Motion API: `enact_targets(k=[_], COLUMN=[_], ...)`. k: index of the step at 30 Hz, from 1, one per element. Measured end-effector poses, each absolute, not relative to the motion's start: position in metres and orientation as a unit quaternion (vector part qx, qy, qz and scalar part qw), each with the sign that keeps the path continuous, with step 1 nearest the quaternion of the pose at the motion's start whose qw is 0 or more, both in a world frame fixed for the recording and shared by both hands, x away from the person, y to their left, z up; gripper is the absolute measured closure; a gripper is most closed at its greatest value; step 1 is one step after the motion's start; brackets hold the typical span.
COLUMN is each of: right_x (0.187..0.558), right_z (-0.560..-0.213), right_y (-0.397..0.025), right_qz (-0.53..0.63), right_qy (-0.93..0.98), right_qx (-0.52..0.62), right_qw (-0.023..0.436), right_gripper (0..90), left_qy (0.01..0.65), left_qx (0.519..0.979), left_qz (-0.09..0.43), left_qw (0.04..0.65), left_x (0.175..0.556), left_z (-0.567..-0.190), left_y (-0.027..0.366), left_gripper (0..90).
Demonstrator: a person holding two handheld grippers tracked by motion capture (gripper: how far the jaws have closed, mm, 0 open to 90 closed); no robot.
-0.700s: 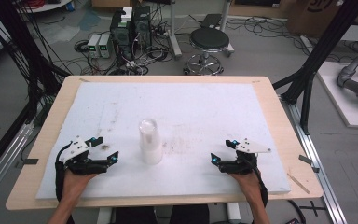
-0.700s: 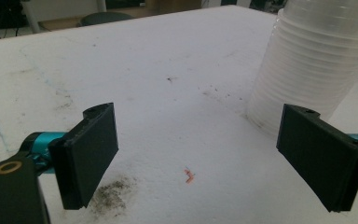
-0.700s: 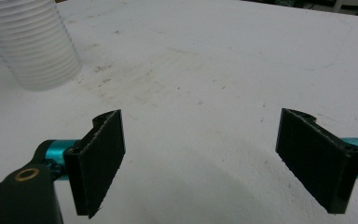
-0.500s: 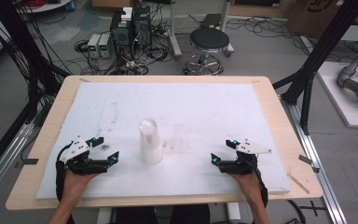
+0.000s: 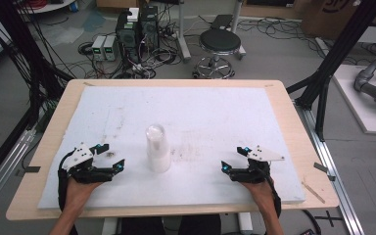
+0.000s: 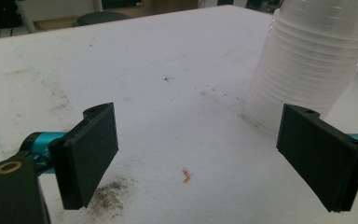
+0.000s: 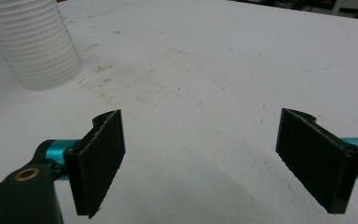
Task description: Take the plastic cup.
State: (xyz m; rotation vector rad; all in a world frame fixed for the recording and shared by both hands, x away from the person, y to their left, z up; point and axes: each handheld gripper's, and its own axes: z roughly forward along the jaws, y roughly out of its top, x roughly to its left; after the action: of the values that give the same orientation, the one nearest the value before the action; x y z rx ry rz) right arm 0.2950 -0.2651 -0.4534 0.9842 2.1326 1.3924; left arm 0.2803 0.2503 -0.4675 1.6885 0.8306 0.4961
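A stack of clear cups (image 5: 158, 148) stood upright near the middle of the white sheet (image 5: 225, 112) covering the desk (image 5: 301, 147), a little toward the near edge. That central spot put it between both hands, so either could reach it.

The left gripper (image 5: 108, 157) lay on the sheet to the stack's left, its fingers (image 6: 89, 154) spread wide and holding nothing. In the left gripper view the cups (image 6: 307, 60) rose just past the right-hand finger, near but apart from it. The right gripper (image 5: 233, 159) rested farther off on the other side, its fingers (image 7: 100, 158) likewise released and empty; in its own view the stack (image 7: 30, 44) sat well up and to the left. Both looked parked at a ready stance, aimed inward at the cups, the left one likelier to go first.

Nothing stood between either gripper and the stack. The sheet carried only grey smudges, a dark patch of grit (image 6: 109, 196) and a small red fleck (image 6: 186, 175). Beyond the desk stood a stool (image 5: 219, 44), electronics boxes (image 5: 137, 32) and loose cables on the floor
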Motion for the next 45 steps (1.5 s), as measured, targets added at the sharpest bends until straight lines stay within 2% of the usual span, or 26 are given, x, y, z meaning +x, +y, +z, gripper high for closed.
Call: enact_targets(k=[8, 20, 34, 45], right_x=[0.298, 0.299, 0.296, 0.296], right_z=[-0.454, -0.454, -0.453, -0.453], right_y=[-0.265, -0.265, -0.266, -0.266], right_qz=[0.492, 0.494, 0.498, 0.501], right_qy=[0.769, 0.767, 0.765, 0.762], right_qx=[0.360, 0.362, 0.358, 0.359], right_qw=[0.192, 0.191, 0.198, 0.198], right_gripper=[15.2, 15.2, 15.2, 15.2], left_qy=[0.347, 0.301, 0.172, 0.146], left_qx=[0.723, 0.718, 0.781, 0.798], left_qz=[0.202, 0.186, 0.115, 0.080], left_qw=[0.562, 0.600, 0.589, 0.579], left_x=[0.282, 0.283, 0.303, 0.322], left_z=[-0.464, -0.425, -0.367, -0.359], left_y=[0.253, 0.264, 0.242, 0.219], left_gripper=[12.4, 12.4, 12.4, 12.2])
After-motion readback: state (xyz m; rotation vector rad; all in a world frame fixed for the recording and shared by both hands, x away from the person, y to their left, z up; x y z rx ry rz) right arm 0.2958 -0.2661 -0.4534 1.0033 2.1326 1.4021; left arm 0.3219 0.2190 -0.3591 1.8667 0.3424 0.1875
